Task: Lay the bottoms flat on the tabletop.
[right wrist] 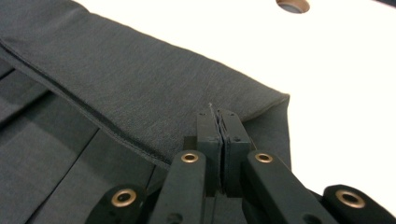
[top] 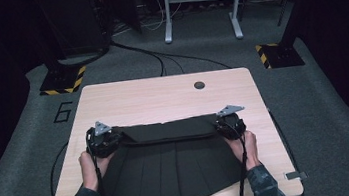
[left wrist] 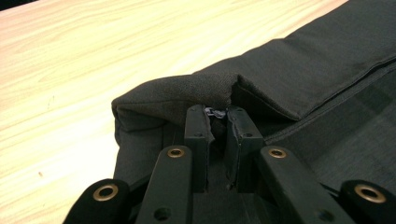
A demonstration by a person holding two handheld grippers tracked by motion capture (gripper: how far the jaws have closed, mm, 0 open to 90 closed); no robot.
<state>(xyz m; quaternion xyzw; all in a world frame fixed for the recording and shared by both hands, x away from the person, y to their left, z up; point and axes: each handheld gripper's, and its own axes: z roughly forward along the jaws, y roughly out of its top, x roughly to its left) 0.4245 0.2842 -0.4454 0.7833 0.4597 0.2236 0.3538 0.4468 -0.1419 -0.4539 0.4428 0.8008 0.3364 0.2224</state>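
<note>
Dark carpeted room, pale wood-grain tabletop [top: 162,97] as my work surface. Closest to me, the pleated hem of a black woven skirt [top: 171,171] lay fanned out flat at the near edge of the table, between my two forearms. That made sense to me: keeping the pleats down on the wood meant only the far end had to move.

Further out, I had the waistband folded over toward me, and each tool had a corner of it. My left gripper [left wrist: 218,122] was pinched nearly shut on the fabric at the left corner, with a bit of pale thread showing between the jaws. My right gripper [right wrist: 218,122] was clamped tight on the right corner, jaws basically together with just the cloth between them. Holding both corners at once kept the band stretched straight, so I figured the fold would come over evenly.

Past the skirt, bare table, then a round cable hole [top: 199,85] near the far edge.
</note>
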